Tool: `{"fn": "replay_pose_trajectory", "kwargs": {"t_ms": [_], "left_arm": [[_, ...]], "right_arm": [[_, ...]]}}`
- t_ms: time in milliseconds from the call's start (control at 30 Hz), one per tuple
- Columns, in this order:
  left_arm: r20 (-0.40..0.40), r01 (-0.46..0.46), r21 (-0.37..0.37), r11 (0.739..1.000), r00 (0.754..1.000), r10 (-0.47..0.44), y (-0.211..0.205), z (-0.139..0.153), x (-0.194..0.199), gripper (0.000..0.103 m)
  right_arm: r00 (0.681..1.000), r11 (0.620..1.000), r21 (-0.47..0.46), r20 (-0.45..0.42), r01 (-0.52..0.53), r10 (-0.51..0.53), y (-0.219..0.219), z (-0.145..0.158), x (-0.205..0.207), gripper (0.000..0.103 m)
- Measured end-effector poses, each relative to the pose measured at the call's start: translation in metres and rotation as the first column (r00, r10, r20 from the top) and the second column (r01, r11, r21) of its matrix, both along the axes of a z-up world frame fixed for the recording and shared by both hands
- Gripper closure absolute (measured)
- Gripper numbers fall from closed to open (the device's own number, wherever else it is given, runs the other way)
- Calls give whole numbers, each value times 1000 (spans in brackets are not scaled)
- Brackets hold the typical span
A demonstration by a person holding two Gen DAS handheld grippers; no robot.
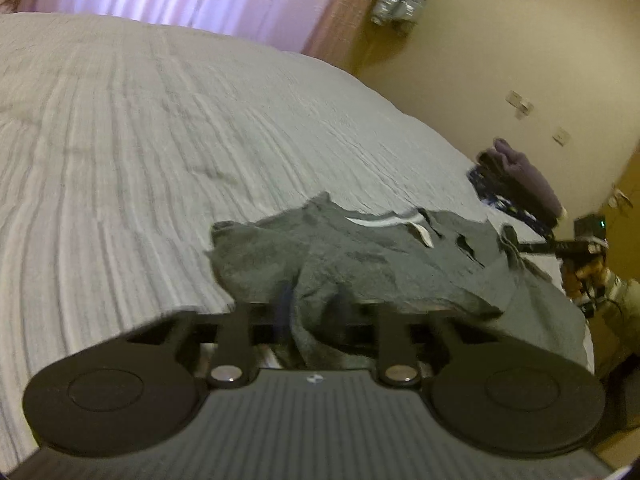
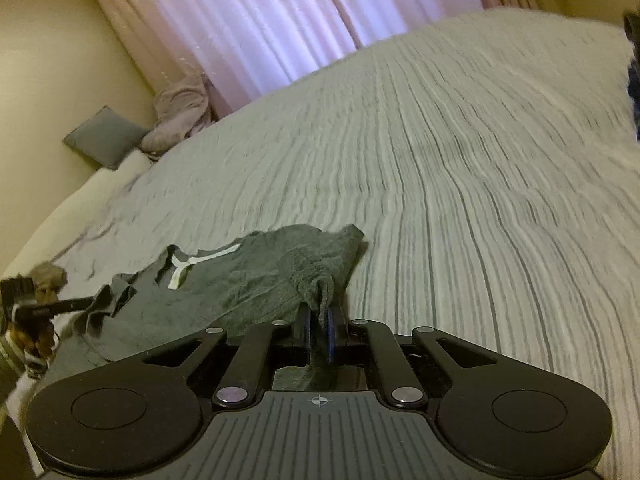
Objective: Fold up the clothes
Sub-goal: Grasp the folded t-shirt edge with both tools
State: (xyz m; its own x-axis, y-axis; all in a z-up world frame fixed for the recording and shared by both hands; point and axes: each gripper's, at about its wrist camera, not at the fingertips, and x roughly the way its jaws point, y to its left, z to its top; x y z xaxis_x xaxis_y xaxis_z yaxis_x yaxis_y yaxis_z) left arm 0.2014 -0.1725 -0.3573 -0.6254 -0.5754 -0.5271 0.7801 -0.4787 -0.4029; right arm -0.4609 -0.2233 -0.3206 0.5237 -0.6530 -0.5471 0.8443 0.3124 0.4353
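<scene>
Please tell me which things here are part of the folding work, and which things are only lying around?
Part of the job:
- grey garment, spread on the bed
- left gripper, shut on the garment
- right gripper, shut on the garment
- striped bedspread, the work surface

Just lying about:
- grey cushion
- pink bundle of cloth
- dark pile of clothes
- curtain

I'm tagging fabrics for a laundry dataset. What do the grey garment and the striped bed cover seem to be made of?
Grey garment: probably soft cotton knit, matte and slightly fuzzy, crumpling limply; white trim at the neck.
Bed cover: seems a woven, crinkled cotton, matte, with fine puckered ridges and thin dark stripes. Blur leaves both uncertain.
</scene>
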Motion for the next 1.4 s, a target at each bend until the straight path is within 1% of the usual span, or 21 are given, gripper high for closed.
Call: {"fn": "replay_pose_trajectory", "kwargs": {"t_ms": [100, 133, 200, 267, 333, 367, 400, 467, 500, 533, 700, 800, 900, 1100, 1167, 1200, 1233, 1267, 1300, 1333, 1400], "left_arm": [[-34, -3, -62, 998, 999, 1, 10, 5, 4, 103], [-65, -24, -80, 996, 998, 19, 13, 8, 9, 103], [-135, -78, -103, 992, 989, 63, 17, 14, 22, 103], [-182, -135, -90, 987, 976, 117, 14, 16, 31, 103], [-182, -186, -48, 981, 968, 175, 4, 11, 32, 103], [-177, -211, -26, 977, 963, 203, -1, 9, 32, 103], [-154, -230, -3, 973, 962, 227, -7, 5, 29, 103], [-76, -250, 33, 968, 965, 252, -17, -4, 19, 103], [-57, -255, 32, 966, 965, 257, -18, -5, 16, 103], [-44, -260, 26, 965, 964, 261, -19, -4, 14, 103], [-54, -276, -47, 960, 960, 273, -22, 12, 20, 103], [-26, -274, -62, 960, 962, 273, -30, 15, 16, 103], [-1, -281, -57, 958, 960, 281, -36, 13, 9, 103], [113, -290, -26, 957, 950, 291, -43, -4, -5, 103], [154, -302, 6, 953, 942, 297, -47, -6, -9, 94], [153, -321, 17, 947, 937, 315, -45, -4, -8, 92], [137, -348, 38, 937, 930, 340, -40, -2, -4, 86], [106, -373, 64, 926, 925, 365, -33, 2, 3, 80], [70, -393, 90, 915, 919, 388, -25, 5, 10, 78], [45, -418, 114, 901, 909, 415, -13, 10, 18, 74], [11, -463, 162, 872, 884, 467, 18, 19, 32, 72]], "right_arm": [[998, 997, -72, -52, -35, 31, 12, 10, 6, 100], [997, 994, -99, -61, -44, 38, 16, 14, 7, 100], [999, 989, -146, -45, -33, 27, 21, 23, 3, 100], [1000, 984, -176, 4, 0, 1, 21, 30, -4, 100], [998, 986, -157, 34, 49, -44, 11, 32, -6, 99], [997, 990, -118, 30, 77, -74, 2, 30, -4, 99], [995, 993, -64, 11, 97, -96, -9, 24, -1, 99], [991, 992, 15, -41, 125, -124, -26, 11, 7, 99], [989, 990, 32, -61, 134, -132, -31, 7, 10, 100], [988, 989, 40, -75, 141, -138, -35, 4, 13, 100], [990, 990, -37, -37, 138, -140, -36, 21, 15, 100], [988, 990, -42, -64, 137, -139, -44, 24, 19, 100], [986, 990, -30, -87, 139, -141, -53, 18, 22, 100], [976, 984, 50, -151, 169, -159, -67, -9, 28, 99], [975, 978, 89, -138, 189, -176, -66, -14, 25, 99], [974, 974, 104, -130, 201, -187, -65, -14, 23, 99], [972, 970, 107, -115, 219, -206, -60, -10, 20, 84], [967, 964, 107, -102, 243, -233, -53, -5, 16, 57], [958, 955, 94, -88, 282, -274, -40, 4, 11, 42], [951, 949, 72, -70, 307, -302, -25, 13, 7, 31], [936, 935, 41, -15, 351, -351, 16, 32, -3, 31]]}}
